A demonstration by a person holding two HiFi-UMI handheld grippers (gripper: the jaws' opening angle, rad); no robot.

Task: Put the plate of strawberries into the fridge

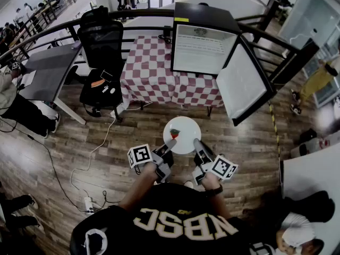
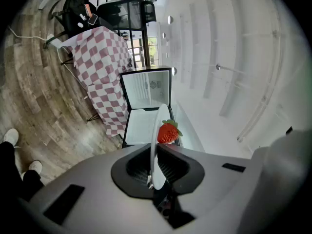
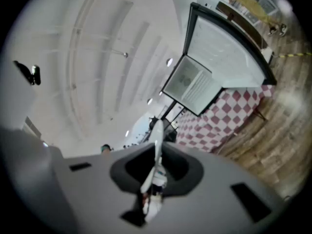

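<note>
1. The wooden floor [image 1: 106, 142] fills the lower half of the head view. The task's plate is carried in the air above it, at frame centre and well short of the fridge. A cable [image 1: 93, 153] and a power strip [image 1: 87, 203] lie at lower left, off the direct line. A trip there looks unlikely unless the person steps sideways.
2. The fridge [image 1: 204, 47] stands open on a checked table [image 1: 149, 68] at upper centre. Its door [image 1: 241, 84] swings out toward the right of the frame. The door's lower corner juts into the approach, so a drift to the right could knock the plate rim or the right gripper against it.
3. The plate [image 1: 186, 125] is held from both sides. The left gripper [image 1: 168, 146] has its jaws clamped on the near-left rim, and the right gripper [image 1: 197, 145] has its jaws clamped on the near-right rim. Each gripper view shows the thin rim edge-on, pinched between the pads. These are narrow holds. If the two hands move unevenly, the plate could twist or slip out of one grip.
4. Only one strawberry [image 1: 173, 134] shows. It sits loose on the left part of the plate, just beside the left gripper. Any tilt while lifting to shelf height would probably roll it off.
5. The shirt at the bottom of the frame bears large letters that read "NBSC". A yellow label on the fridge's top edge and a printed sheet inside it are too small to read.
</note>
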